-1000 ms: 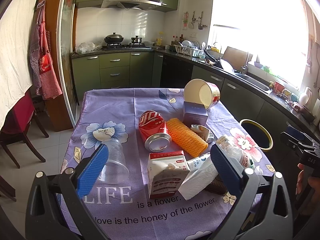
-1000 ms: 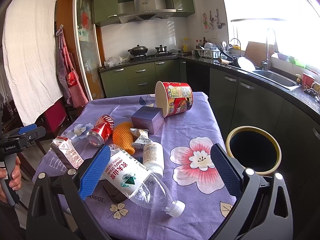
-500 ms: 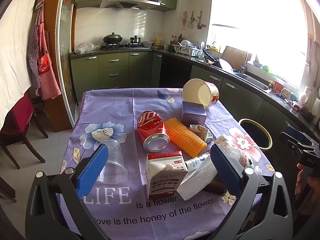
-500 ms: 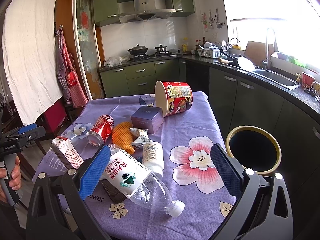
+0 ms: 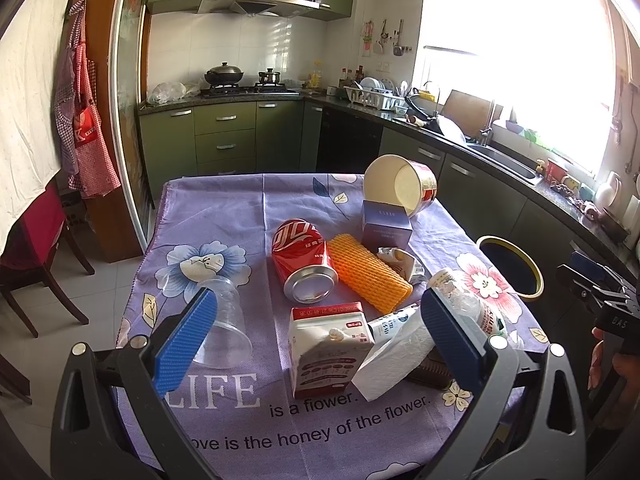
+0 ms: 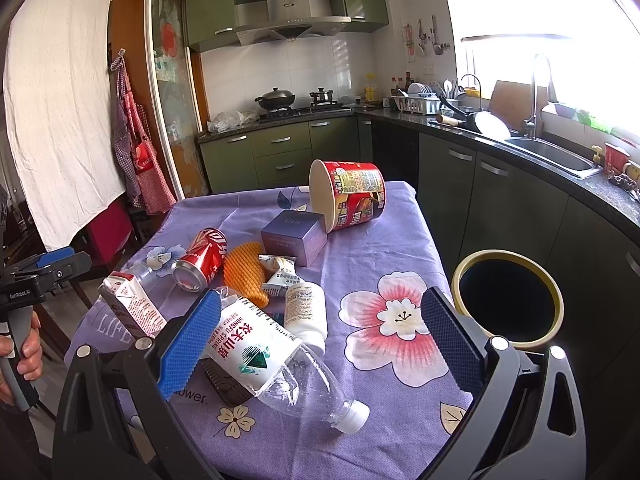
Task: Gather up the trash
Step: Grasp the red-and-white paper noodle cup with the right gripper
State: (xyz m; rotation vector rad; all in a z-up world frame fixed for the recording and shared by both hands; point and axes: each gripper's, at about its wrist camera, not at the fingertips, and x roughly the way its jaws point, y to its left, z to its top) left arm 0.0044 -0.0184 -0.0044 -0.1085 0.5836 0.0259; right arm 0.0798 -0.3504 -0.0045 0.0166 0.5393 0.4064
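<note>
Trash lies on a purple flowered tablecloth [image 5: 224,208]: a red can [image 5: 302,262], an orange mesh sleeve [image 5: 368,272], a milk carton [image 5: 328,348], a clear cup [image 5: 218,328], a white tissue [image 5: 394,360], a purple box [image 5: 386,226] and a noodle tub [image 5: 400,188]. My left gripper [image 5: 316,340] is open, just before the carton. My right gripper [image 6: 320,340] is open over a clear water bottle [image 6: 276,360] and a white pill bottle [image 6: 305,312]. A yellow-rimmed bin [image 6: 508,294] stands right of the table.
Green kitchen cabinets [image 5: 224,140] and a counter with a sink [image 6: 548,152] run behind and to the right. A red chair [image 5: 36,248] stands left of the table. A dark chocolate piece [image 6: 224,384] lies under the water bottle.
The left view has shifted very slightly. The right gripper has not visibly moved. Both stay open.
</note>
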